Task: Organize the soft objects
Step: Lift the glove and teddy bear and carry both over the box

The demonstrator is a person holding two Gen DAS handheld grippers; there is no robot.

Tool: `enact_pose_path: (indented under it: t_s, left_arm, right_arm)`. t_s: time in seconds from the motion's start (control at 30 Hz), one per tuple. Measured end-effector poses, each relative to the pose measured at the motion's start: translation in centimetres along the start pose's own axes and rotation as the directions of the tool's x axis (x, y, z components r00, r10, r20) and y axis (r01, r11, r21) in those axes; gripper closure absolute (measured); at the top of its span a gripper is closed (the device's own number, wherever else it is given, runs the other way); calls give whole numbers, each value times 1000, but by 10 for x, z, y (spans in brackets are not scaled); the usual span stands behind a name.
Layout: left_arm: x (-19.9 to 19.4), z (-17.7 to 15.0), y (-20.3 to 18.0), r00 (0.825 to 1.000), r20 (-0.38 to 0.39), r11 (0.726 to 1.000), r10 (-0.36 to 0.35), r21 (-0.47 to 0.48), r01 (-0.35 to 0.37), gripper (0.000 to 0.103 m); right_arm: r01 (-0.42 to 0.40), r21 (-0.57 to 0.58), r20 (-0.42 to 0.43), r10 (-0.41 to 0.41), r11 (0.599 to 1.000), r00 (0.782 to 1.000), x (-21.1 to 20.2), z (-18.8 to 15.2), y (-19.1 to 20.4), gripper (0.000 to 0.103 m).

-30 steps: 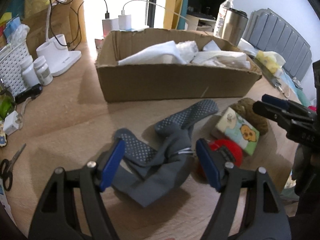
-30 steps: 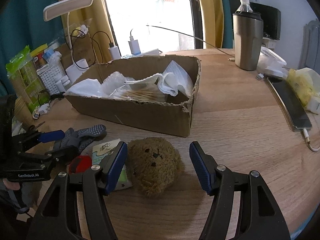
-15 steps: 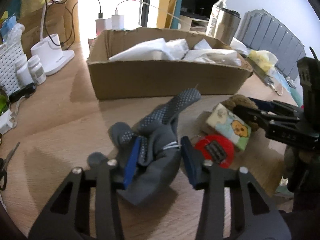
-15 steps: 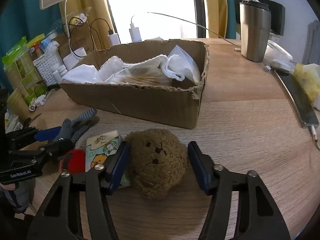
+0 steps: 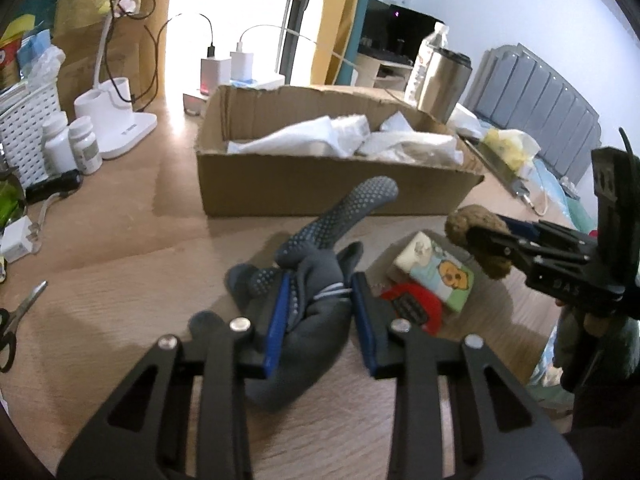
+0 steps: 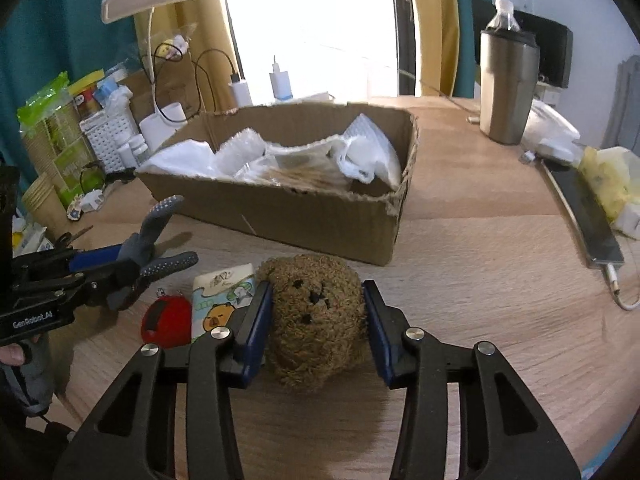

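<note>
Beyond my right jaws, the tissue pack (image 6: 222, 297) is half hidden behind them, its printed words too small to read.

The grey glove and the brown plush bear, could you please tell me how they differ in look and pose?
The glove is grey, flat fabric with dotted fingers; the bear is brown, round and fuzzy, with a stitched face.
The glove is crumpled, one finger pointing toward the box; the bear keeps its ball shape, face up.
Shared: each sits between the closing pads of one tool, glove in the left tool, bear in the right tool.
</note>
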State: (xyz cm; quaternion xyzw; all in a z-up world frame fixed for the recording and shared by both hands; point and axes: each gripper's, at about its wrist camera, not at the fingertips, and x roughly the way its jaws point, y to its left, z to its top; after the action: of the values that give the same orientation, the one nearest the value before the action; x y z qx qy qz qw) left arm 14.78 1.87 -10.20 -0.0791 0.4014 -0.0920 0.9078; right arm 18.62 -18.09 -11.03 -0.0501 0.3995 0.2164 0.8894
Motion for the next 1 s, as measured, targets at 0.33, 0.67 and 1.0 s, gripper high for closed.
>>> enact_pose_path:
  t_s: [0.33, 0.67, 1.0]
  left_arm:
    - [-22, 4, 3, 999, 48, 1000, -12, -13, 13, 71]
    - [-46, 13, -2, 992, 120, 999, -45, 10, 44, 71]
    - [-59, 28, -5, 982, 186, 1000, -24, 17, 21, 70]
  right_arm:
    - [8, -12, 47, -8, 1000, 999, -23, 4, 7, 57]
    - [8, -38, 84, -4, 999, 996, -40, 14, 12, 57]
    - [4, -72, 121, 5, 997, 993, -54, 27, 17, 57]
